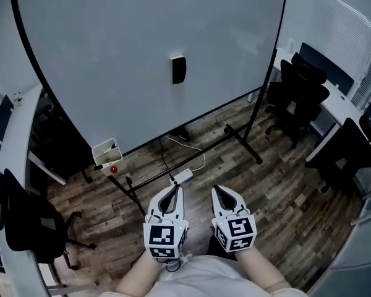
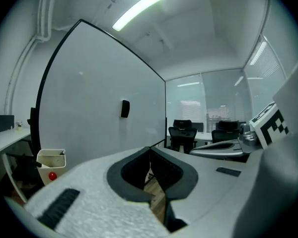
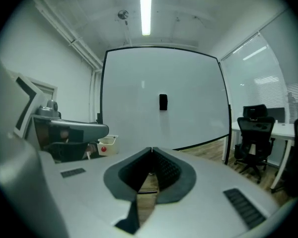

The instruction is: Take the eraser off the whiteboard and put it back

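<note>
The eraser (image 1: 179,69) is seen stuck upright on the whiteboard (image 1: 142,54), a little right of the board's middle and well above its lower edge, with bare white surface all around it. The left tool (image 1: 173,188) and the right tool (image 1: 217,190) are held side by side low in the head view, close to the person's body and well apart from the board. In both gripper views the jaws are closed tip to tip with nothing between them, so neither tool is gripping anything. With the eraser on the board and both tools empty, it cannot be told whether the task has yet to begin or is already finished. If it has yet to begin, the reach to the board, the grip, the lift off and the return are all judged to be left. Open wooden floor (image 1: 278,184) lies between the person and the board, but some care is called for. A cable with a power strip (image 1: 183,176) lies on the floor just beyond the tools, and the stand's foot (image 1: 244,144) juts out to the right. A small white box (image 1: 106,151) hangs at the board's lower left corner. Dark office chairs (image 1: 297,94) crowd the far right, and a curved tabletop (image 1: 15,141) hems the left side.
</note>
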Available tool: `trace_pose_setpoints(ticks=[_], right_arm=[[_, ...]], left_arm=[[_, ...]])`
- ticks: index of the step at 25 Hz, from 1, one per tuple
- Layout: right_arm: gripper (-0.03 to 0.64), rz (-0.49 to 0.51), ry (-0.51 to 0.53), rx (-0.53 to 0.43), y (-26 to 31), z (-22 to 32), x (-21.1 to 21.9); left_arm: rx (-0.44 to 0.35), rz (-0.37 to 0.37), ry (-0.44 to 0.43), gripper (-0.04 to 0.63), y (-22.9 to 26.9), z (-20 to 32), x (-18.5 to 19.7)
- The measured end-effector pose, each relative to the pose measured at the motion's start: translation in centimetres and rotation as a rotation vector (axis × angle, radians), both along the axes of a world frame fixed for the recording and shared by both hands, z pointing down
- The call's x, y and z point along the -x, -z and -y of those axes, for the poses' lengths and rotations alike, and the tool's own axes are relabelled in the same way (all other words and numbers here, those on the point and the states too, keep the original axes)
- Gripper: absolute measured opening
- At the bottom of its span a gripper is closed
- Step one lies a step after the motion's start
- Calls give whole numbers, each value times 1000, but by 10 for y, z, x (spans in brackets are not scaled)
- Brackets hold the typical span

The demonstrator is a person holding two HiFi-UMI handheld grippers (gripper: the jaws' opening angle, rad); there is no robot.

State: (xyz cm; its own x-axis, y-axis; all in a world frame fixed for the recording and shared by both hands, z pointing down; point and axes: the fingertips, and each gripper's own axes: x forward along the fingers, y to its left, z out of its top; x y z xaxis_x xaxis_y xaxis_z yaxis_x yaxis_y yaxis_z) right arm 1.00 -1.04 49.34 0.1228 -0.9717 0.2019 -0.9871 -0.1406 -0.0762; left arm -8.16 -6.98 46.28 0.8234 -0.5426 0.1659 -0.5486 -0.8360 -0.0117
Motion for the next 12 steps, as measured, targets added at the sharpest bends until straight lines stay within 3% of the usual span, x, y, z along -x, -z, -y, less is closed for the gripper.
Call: trace_pose_setpoints(ticks=[12], right_arm=[[28,-57,312,5,34,133,-139]], left_arm=[[21,-40,302,18,23,107,-134]])
